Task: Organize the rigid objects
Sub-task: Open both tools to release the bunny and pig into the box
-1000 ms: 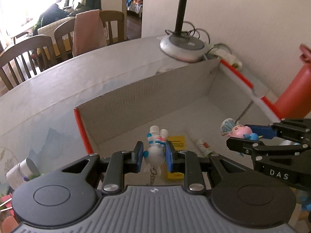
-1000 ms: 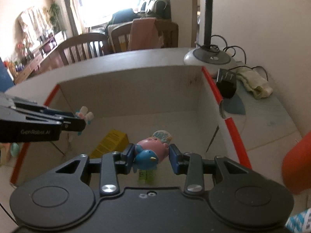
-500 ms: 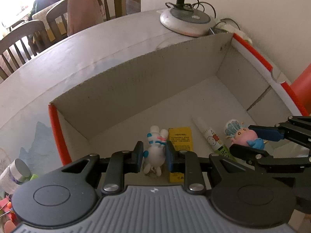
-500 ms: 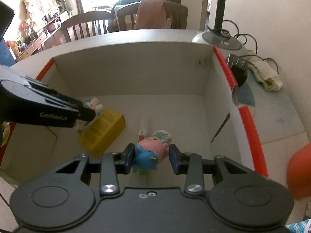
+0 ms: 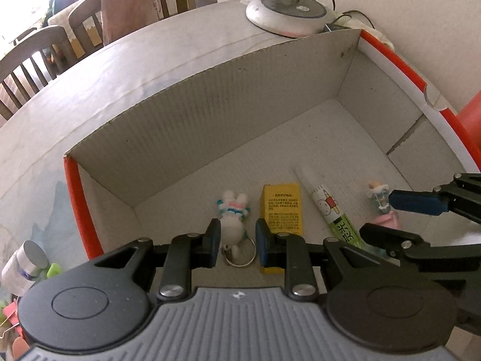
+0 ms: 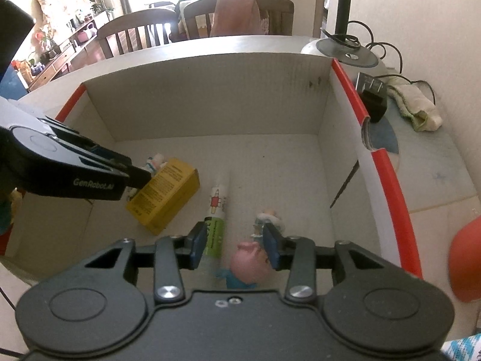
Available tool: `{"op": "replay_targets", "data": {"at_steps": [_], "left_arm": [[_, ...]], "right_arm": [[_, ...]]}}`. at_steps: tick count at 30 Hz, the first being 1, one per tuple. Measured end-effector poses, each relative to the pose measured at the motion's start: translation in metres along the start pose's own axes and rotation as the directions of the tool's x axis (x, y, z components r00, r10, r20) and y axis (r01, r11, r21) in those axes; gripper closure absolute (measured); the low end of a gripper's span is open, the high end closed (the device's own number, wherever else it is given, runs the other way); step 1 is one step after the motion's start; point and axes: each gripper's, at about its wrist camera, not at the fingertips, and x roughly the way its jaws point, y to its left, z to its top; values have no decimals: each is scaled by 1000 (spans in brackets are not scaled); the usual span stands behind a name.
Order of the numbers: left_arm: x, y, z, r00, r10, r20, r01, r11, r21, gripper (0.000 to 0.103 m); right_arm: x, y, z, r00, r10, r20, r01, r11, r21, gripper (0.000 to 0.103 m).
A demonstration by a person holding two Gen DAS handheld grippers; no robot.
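Observation:
A cardboard box with red edges holds the objects; its far wall also shows in the right wrist view. My left gripper is open over a white rabbit keychain lying on the box floor. My right gripper is open around a pink and blue pig figure, which lies on the floor and also shows in the left wrist view. A yellow carton and a white-green tube lie between the two toys.
A lamp base with cables stands behind the box. An orange container is right of the box. A black adapter and cloth lie at back right. A small jar sits left. Chairs stand beyond the table.
Both grippers moved down into the box and opened. The rabbit keychain and the pig figure were let go and now lie on the box floor.

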Motion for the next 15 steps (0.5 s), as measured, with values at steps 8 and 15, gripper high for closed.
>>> {"op": "replay_targets", "data": {"at_steps": [8,15], "left_arm": [[-19,-3,-11,999,-22,47,22,1000,-1,61],[-47,-9,-23,991,-31,127,33,999,-11,30]], "right_arm": [[-11,-1,5,999,25,36,-25,1000,3,53],[-31,3,7,996,61,72,-62,998,3,47]]}}
